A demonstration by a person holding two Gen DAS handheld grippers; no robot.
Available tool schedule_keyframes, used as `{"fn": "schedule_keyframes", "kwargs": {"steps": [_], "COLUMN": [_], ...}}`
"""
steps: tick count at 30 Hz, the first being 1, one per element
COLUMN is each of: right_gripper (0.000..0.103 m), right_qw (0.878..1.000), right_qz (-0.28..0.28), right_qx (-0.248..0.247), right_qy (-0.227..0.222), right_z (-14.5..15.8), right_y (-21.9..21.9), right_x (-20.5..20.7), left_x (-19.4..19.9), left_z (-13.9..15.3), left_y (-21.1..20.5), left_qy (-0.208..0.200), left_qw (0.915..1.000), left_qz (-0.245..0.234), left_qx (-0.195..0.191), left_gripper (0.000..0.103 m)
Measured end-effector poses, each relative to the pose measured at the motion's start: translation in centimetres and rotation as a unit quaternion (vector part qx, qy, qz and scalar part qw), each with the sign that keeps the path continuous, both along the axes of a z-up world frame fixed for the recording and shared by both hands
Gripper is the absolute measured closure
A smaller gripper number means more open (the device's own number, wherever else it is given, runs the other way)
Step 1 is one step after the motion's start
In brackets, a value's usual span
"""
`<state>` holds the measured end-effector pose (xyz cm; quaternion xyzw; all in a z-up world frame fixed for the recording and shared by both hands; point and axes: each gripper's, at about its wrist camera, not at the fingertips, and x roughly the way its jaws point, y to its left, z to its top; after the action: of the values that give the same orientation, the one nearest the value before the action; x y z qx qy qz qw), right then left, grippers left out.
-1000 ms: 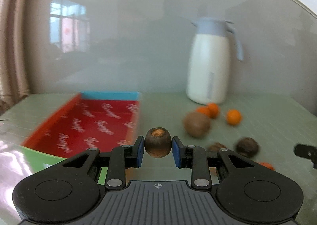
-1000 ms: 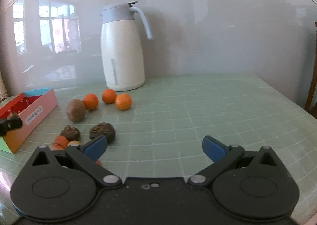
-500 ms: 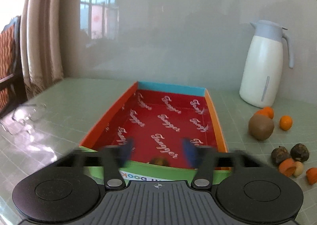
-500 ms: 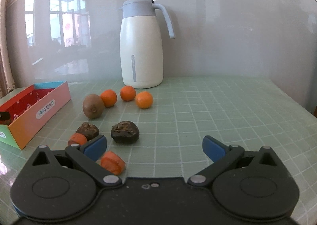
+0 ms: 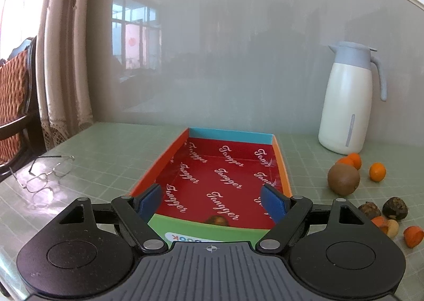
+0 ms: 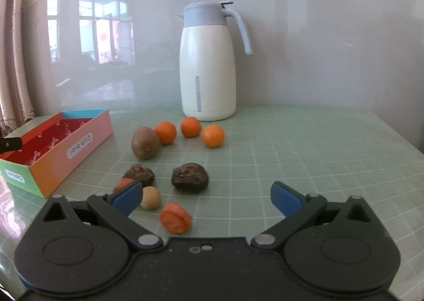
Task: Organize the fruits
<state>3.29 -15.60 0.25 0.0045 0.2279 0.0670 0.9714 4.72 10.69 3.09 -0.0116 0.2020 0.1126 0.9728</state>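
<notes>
left claw [image 5: 213, 200] gaping wide, holding nothing, hovering over near end of red-lined box [image 5: 281, 168] | dark round fruit [image 5: 217, 220] sitting inside box by green near wall | right claw [image 6: 206, 199] spread apart, gripping nothing | kiwi [image 6: 145, 142], three oranges [image 6: 190, 127], dark fruits [image 6: 189, 177] lying on counter [image 6: 318, 147] beside jug [image 6: 208, 62]

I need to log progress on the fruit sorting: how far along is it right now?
Barely started. One dark fruit lies in the red box. Nothing is in hand: the left gripper is open above the box and the right gripper is open over the table. Left outside: the kiwi, three oranges, two dark fruits and smaller pieces beside them.
</notes>
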Motion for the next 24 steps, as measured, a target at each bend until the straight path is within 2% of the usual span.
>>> {"fn": "schedule_keyframes", "kwargs": {"steps": [5,8,10,12,16,20,24], "right_gripper": [0.004,0.017,0.032,0.043,0.044,0.048,0.061], "right_qw": [1.0,0.999,0.999,0.999,0.998,0.997,0.997], "right_qz": [-0.013,-0.012,-0.001,0.013,0.026,0.023,0.003], "right_qx": [-0.017,-0.029,-0.029,-0.032,-0.044,-0.039,-0.046], "right_qy": [0.016,0.021,0.027,0.033,0.044,0.062,0.069], "right_z": [-0.5,-0.7,-0.9,-1.1,-1.6,-1.7,-1.9], "right_y": [0.7,1.2,1.5,2.1,3.5,4.1,4.6], "right_x": [0.5,0.7,0.8,0.9,1.2,1.5,1.6], "left_x": [-0.4,-0.6,-0.7,-1.0,-1.3,-1.4,-1.4], "left_z": [0.2,0.2,0.2,0.3,0.2,0.2,0.1], "left_y": [0.5,1.0,1.4,1.6,2.4,3.3,3.5], "left_qy": [0.002,0.002,0.003,0.002,0.003,0.003,0.002], "left_qw": [1.0,1.0,0.9999,0.9999,0.9998,0.9997,0.9997], "left_qz": [0.002,0.008,0.009,0.011,0.018,0.024,0.021], "left_qx": [0.005,0.003,0.0,0.001,0.001,-0.009,-0.01], "left_gripper": [0.022,0.022,0.022,0.022,0.022,0.022,0.022]}}
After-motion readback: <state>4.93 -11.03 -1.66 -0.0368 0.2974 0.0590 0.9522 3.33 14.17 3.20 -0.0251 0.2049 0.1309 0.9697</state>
